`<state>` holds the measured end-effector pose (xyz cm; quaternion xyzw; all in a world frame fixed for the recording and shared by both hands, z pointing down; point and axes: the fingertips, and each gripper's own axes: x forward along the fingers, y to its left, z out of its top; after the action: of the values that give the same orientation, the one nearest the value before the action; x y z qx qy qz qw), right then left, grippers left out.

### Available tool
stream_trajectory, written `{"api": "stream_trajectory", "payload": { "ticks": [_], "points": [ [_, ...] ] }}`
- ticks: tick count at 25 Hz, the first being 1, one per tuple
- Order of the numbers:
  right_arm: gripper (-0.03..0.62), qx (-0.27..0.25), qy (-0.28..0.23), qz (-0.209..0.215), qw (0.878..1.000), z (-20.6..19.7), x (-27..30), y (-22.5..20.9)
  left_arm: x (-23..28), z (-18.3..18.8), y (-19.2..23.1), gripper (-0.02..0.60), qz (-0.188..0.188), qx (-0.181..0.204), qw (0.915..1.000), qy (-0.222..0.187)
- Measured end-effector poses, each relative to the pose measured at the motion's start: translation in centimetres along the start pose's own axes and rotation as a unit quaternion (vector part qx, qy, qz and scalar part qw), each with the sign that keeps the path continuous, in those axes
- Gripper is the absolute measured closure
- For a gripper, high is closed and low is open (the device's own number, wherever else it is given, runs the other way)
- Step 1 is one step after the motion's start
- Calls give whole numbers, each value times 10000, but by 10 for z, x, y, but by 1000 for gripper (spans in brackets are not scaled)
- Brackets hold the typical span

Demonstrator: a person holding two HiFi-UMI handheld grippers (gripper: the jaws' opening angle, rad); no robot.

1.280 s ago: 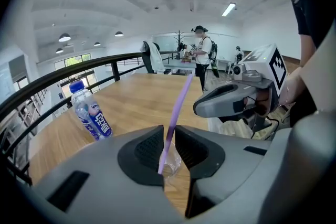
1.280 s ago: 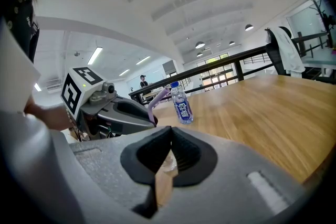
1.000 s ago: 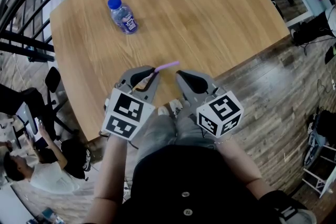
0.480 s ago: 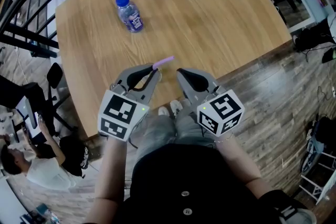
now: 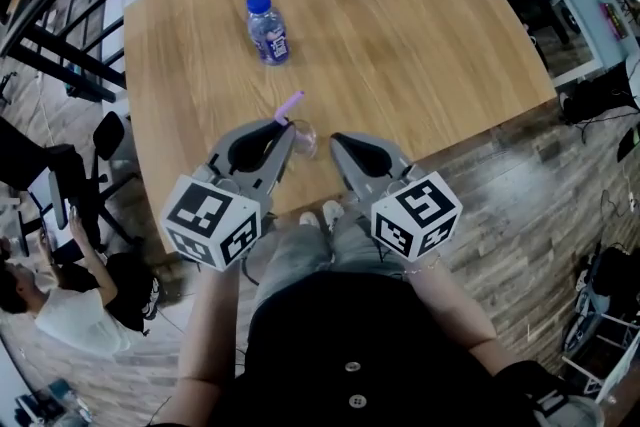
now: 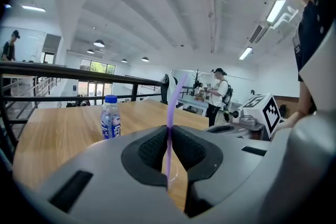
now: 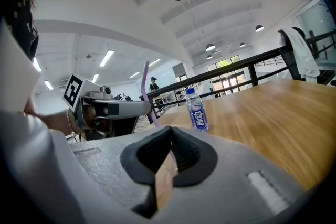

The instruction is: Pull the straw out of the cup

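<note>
1. The left tongs are clamped on the purple straw, which sticks up tilted above them.
2. The straw's lower end runs down to the clear cup, close to the tabletop's near edge.
3. The right tongs are together at the tips, just beside the cup; contact is unclear.
4. A bottle stands upright toward the far left corner.

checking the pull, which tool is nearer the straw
Left. The left tool is shut on the straw; the right tool sits just right of it, beside the cup.
</note>
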<state>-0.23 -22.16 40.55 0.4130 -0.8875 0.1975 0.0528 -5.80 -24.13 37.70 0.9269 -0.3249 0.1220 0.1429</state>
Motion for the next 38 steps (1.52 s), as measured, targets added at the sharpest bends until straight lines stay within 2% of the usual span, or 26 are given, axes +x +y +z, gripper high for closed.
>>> {"api": "stream_trajectory", "payload": {
  "ticks": [6, 16, 24, 30, 38],
  "points": [
    [595, -171, -29, 72, 9998, 9, 2, 11, -15, 4, 1, 538, 107, -241, 9993, -262],
    [595, -342, -220, 37, 9992, 31, 2, 12, -44, 24, 3, 539, 164, -706, 9913, -1096],
    [595, -354, -544, -27, 9979, 56, -5, 12, -65, 31, 9, 538, 367, -647, 9877, -1373],
    [595, -387, -694, 80, 9968, 75, -1, 20, -88, 48, 21, 538, 360, -893, 9752, -1994],
    [595, -441, -917, 249, 9945, 96, -10, 24, -112, 67, 22, 538, 469, -1064, 9488, -2938]
  ]
}}
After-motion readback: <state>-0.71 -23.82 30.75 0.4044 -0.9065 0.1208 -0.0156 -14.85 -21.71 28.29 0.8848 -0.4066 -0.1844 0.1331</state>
